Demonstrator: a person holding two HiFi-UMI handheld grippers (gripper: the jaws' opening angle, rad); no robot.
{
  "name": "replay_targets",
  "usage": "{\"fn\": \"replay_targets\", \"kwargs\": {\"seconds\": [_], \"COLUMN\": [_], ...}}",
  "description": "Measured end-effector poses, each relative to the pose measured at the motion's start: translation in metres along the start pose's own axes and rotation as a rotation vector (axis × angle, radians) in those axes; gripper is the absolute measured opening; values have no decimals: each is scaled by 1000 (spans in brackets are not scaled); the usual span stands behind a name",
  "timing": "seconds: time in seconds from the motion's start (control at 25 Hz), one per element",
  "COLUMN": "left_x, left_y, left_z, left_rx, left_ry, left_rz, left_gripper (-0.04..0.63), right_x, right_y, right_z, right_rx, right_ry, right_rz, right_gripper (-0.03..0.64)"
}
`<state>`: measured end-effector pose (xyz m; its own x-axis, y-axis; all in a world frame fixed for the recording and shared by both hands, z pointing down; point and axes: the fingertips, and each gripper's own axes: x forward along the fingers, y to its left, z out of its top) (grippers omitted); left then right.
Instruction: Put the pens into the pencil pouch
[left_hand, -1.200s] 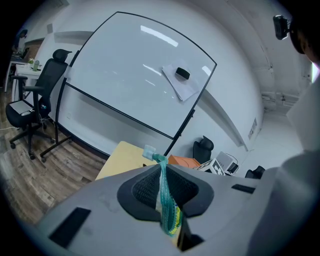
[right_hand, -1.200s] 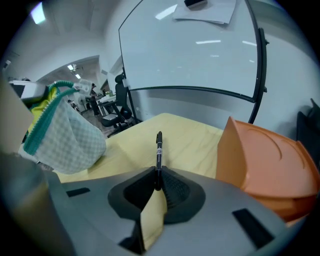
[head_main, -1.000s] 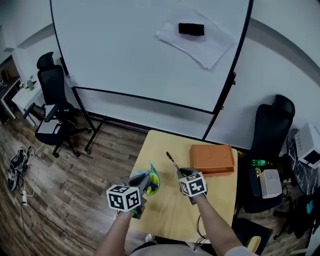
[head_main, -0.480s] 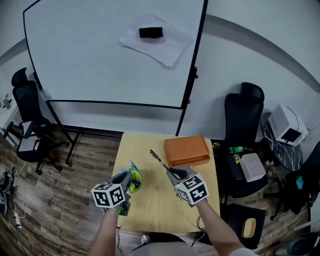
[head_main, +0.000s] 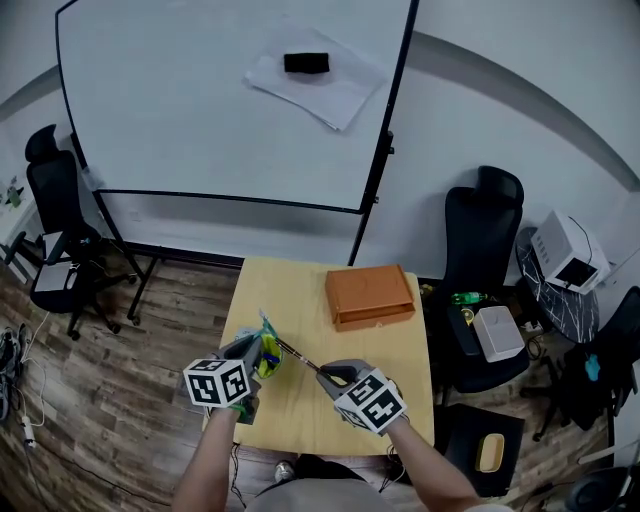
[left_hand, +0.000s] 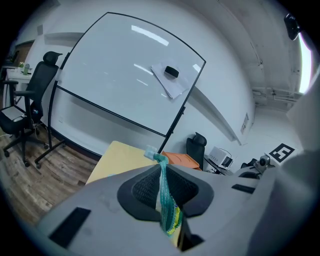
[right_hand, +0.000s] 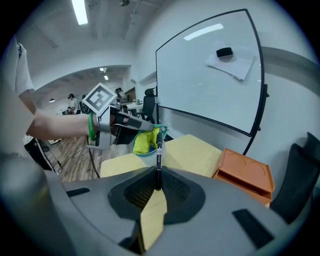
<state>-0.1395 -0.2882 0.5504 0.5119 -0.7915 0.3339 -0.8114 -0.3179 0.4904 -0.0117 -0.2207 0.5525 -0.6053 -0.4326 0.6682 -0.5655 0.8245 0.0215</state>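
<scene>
Over at the near-left of the yellow table (head_main: 300, 290), the left gripper (head_main: 255, 350) was clamped tight on the rim of the teal mesh pencil pouch (head_main: 268, 356), mouth gaping toward 3 o'clock. The right gripper (head_main: 335, 376) had its jaws pinched on 1 black pen (head_main: 298, 357), pointing at 10 o'clock, tip right at the pouch's mouth. An orange box (head_main: 370, 295) sat at 1 o'clock, well apart.
</scene>
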Motion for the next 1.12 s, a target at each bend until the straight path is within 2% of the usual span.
{"fn": "replay_targets", "kwargs": {"seconds": [0.24,0.6,0.8,1.12], "left_x": [-3,-3,-3,-6], "left_y": [-7,-30,-42,-56], "left_z": [-5,-23,-30,-36], "left_rx": [7,34,31,32], "left_ry": [8,47,56,64], "left_rz": [-11,-62,-84,-102], "left_gripper": [37,37,37,37], "right_x": [16,44,52,67], "right_y": [22,28,25,28], "right_z": [-15,-20,-6,9], "right_rx": [-41,-36,-2,-15], "right_ry": [88,189,157,140], "right_rz": [19,33,34,44], "right_gripper": [38,38,40,40]}}
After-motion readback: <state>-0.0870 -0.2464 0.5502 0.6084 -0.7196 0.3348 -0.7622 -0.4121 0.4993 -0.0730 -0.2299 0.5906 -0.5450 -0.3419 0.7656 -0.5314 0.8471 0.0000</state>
